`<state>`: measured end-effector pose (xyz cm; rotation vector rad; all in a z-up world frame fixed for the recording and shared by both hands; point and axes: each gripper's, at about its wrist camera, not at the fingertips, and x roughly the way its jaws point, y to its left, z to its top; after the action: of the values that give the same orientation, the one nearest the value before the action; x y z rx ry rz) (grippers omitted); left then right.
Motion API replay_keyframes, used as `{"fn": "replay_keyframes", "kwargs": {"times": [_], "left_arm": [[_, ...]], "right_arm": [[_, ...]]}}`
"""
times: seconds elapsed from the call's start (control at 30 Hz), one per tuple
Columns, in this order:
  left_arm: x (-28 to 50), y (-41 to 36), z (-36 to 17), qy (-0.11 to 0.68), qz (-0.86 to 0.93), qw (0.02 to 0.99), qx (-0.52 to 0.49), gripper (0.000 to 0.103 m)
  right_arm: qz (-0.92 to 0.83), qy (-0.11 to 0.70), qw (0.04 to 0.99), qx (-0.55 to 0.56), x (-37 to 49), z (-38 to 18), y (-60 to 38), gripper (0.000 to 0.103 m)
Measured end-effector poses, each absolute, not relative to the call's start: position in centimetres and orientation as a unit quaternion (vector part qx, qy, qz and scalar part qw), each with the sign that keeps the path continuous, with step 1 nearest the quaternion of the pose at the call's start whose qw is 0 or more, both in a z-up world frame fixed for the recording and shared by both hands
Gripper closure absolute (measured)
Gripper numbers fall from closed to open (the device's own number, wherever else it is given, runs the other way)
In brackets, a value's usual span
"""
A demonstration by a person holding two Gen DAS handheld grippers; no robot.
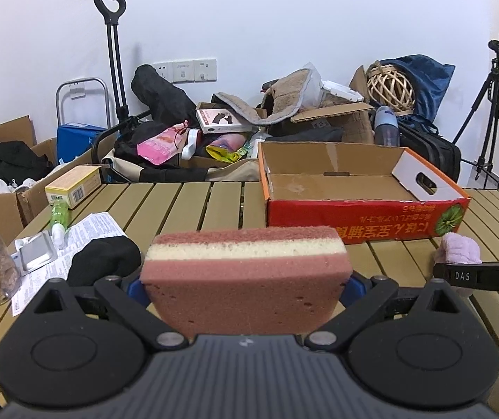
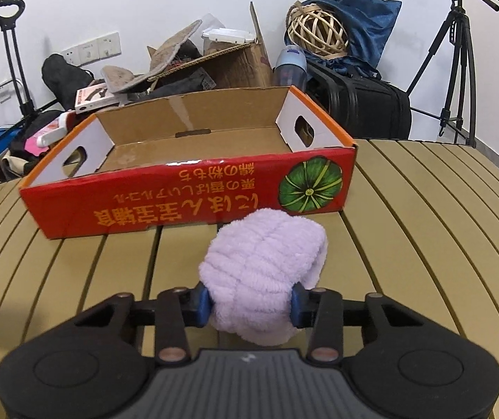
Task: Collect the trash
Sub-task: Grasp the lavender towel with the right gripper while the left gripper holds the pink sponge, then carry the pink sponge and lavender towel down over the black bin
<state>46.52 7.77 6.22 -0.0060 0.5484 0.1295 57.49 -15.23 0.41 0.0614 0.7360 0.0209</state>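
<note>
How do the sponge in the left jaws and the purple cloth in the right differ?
Shape: the sponge is a flat-faced block; the purple cloth is a rounded, bunched wad.
Colour: the sponge is pink with a cream layer; the cloth is plain lilac.
Surface: the sponge is porous foam; the cloth is fluffy and ribbed.
Shared: each sits between blue pads, with the red box empty ahead.

A makeshift recording room used for storage is indicated. A slatted folding counter (image 2: 424,227) is set before a bare white wall (image 1: 284,17). A camera tripod (image 2: 459,70), a suitcase (image 2: 364,108), cardboard boxes (image 1: 333,118) and a hand trolley (image 1: 113,59) are piled behind it.
</note>
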Motion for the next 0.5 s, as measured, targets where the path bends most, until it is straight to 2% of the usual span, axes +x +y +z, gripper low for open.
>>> {"fn": "replay_keyframes", "kwargs": {"times": [0.5], "left_arm": [[39.1, 4.1, 7.7, 0.284, 0.034, 0.958, 0.012, 0.004]], "right_arm": [[0.051, 0.346, 0.936, 0.043, 45.8, 4.4, -16.7, 0.069]]}}
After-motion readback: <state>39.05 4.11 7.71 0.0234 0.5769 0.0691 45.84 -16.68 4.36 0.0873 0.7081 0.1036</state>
